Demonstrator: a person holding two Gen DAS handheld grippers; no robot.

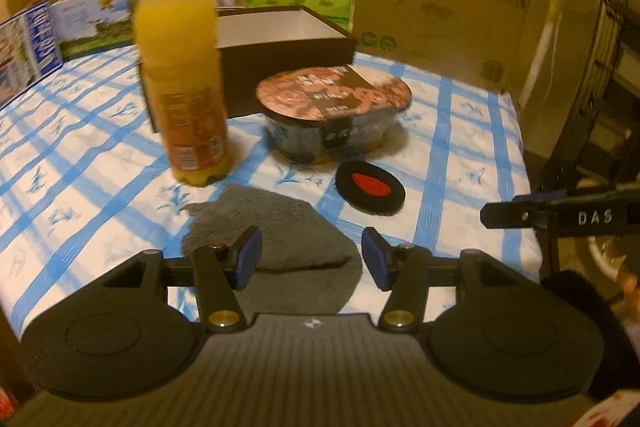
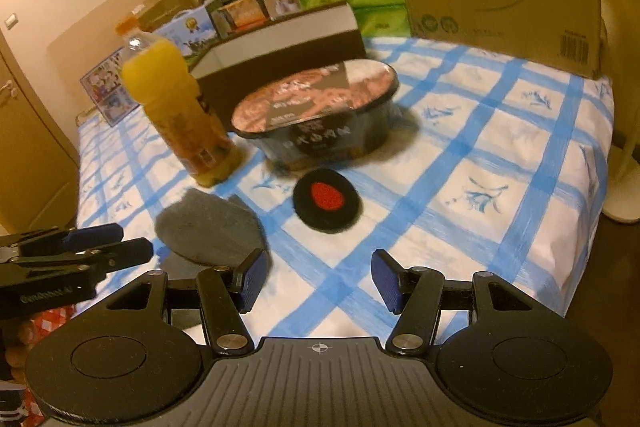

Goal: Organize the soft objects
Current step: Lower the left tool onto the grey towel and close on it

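Left hand-held gripper point(image 1: 312, 259) is spread, blue pads apart with nothing pinched; the grey fuzzy folded cloth point(image 1: 276, 231) lies on the blue-and-white checked tabletop point(image 1: 472, 155) right under and just ahead of the gap. Right hand-held gripper point(image 2: 318, 281) is also spread and empty, over bare checked cover, with the round black felt pad with a red centre point(image 2: 326, 201) a little ahead of it.

Soft things to sort: the cloth at the near edge, the felt pad just beside it to the right. The open dark brown box with a pale inside point(image 1: 288, 35) behind looks like the likely drop spot, but that's a guess.

Risks:
- The tall plastic bottle of orange drink point(image 1: 182, 67) stands just behind the cloth's far corner, maybe on its edge; hard to tell. Dragging the cloth could tip it.
- The cloth is folded; a shallow pinch may catch only the top layer and it unfolds on the lift.
- The felt pad is thin and flat; pads may slide over it or bunch the table cover instead.
- The black oval lidded instant noodle bowl point(image 1: 334, 107) sits between the pad and the box, so a low carry could knock it.
- The two grippers are near each other; in the right view the left one sits beside the cloth, so crossing paths could clash.
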